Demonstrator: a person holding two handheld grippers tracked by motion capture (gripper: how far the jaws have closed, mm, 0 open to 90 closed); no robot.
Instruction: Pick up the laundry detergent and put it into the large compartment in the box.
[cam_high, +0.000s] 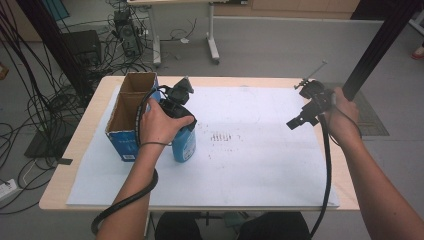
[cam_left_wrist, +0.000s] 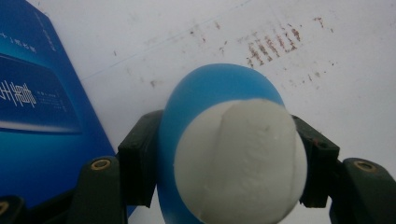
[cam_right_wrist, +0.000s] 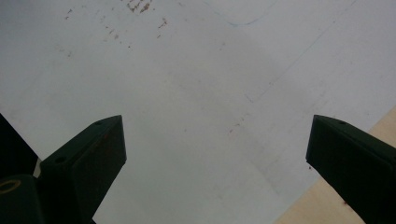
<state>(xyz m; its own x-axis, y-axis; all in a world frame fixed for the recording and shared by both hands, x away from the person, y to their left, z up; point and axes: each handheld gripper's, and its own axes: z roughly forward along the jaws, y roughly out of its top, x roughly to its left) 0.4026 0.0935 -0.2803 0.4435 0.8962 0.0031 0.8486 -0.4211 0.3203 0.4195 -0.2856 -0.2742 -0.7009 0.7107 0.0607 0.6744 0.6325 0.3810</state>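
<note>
A blue bottle (cam_high: 184, 144) with a white cap (cam_left_wrist: 240, 161) stands upright on the white sheet, just right of the blue cardboard box (cam_high: 126, 115). My left gripper (cam_high: 177, 112) is shut on the bottle's top; in the left gripper view both black jaws press against its sides (cam_left_wrist: 229, 158). My right gripper (cam_high: 300, 119) hangs open above the right part of the sheet, and in the right gripper view its jaws stand wide apart (cam_right_wrist: 217, 154) with nothing between them.
The box is open at the top, showing brown cardboard inside. The white sheet (cam_high: 250, 165) covers most of the wooden table (cam_high: 70, 150) and has brown smudges (cam_high: 222, 137) at its middle. Cables lie on the floor at left.
</note>
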